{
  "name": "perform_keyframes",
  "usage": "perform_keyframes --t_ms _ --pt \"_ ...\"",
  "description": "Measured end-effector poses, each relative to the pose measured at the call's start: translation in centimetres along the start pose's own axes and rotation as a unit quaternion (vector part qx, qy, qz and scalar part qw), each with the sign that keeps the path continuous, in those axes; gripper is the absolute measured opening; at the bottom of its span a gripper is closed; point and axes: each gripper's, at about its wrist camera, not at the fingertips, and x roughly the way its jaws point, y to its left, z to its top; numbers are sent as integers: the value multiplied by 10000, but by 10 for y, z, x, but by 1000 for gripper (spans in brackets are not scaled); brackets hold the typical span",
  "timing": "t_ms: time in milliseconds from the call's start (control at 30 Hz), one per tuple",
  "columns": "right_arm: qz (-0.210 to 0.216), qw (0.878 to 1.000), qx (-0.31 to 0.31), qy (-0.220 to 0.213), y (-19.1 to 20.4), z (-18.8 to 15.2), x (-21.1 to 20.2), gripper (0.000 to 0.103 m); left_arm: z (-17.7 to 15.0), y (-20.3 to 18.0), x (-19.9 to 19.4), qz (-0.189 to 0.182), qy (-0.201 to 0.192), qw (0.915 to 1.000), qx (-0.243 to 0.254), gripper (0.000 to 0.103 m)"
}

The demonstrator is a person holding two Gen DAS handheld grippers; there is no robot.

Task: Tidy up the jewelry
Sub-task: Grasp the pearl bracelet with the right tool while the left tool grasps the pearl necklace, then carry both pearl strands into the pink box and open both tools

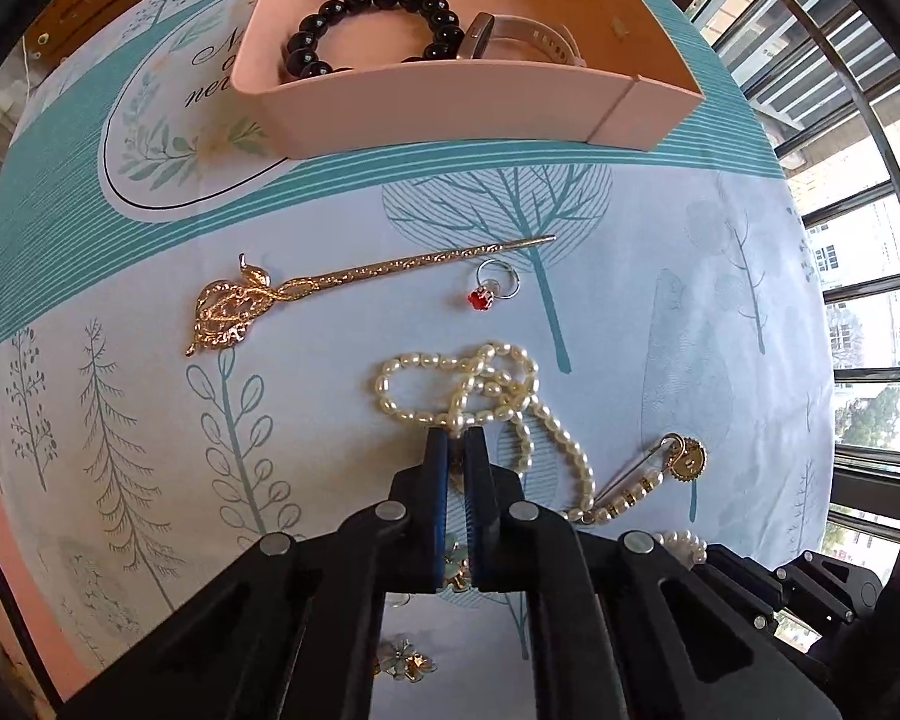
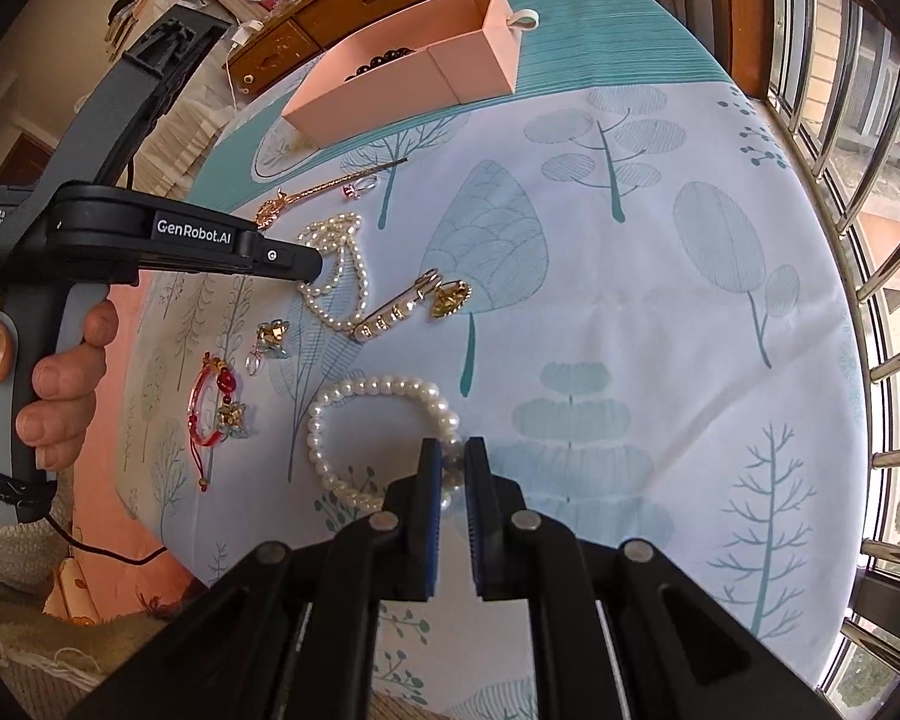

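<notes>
Jewelry lies scattered on the tree-printed tabletop (image 1: 660, 276) on the near side of the pink box (image 1: 450, 108), which already holds a black bead bracelet (image 1: 378, 24) and a pale watch (image 1: 528, 39). In the left wrist view the left tongs (image 1: 457, 438) are narrowed on the near loop of the pearl necklace (image 1: 486, 390), a tangled heap of small cream oval beads trailing rightward; the box sits straight ahead beyond it, with the gold hairpin (image 1: 306, 294), long axis running left to right, and a red-stone ring (image 1: 492, 288) between necklace and box. In the right wrist view the right tongs (image 2: 453, 450) are closed to a narrow gap on the near-right arc of a round pearl bracelet (image 2: 378, 438), larger white beads in an open ring; from here the box (image 2: 414, 78) lies far ahead and slightly left. The left tongs look nearer the box, so the necklace likely goes first.
</notes>
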Motion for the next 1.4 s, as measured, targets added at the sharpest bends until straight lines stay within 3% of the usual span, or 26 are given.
perform_keyframes --t_ms 233,467,533,700,1000,1233,1400 --pt "-32 9999 40 -102 1 4 -12 7 -21 3 -43 -159 -558 9983 -19 3" --pt "-80 9972 -317 -672 29 30 -53 7 -25 16 -112 -250 -1299 9912 21 3" --pt "-114 9952 -445 -866 38 41 -65 7 -2 28 -131 -232 -1529 9880 19 3" --pt "-185 9868 -784 -1407 67 73 -93 7 8 35 -175 -70 -2053 9786 84 3" --pt "-172 9699 -795 -2296 94 146 -124 7 51 40 -237 17 -2793 9602 21 3" --pt "-148 9711 -599 -2307 95 205 -107 8 90 32 -260 340 -3259 9446 213 3" --pt "-199 9770 -361 -2094 85 246 -85 8 127 34 -240 331 -3162 9479 180 3"
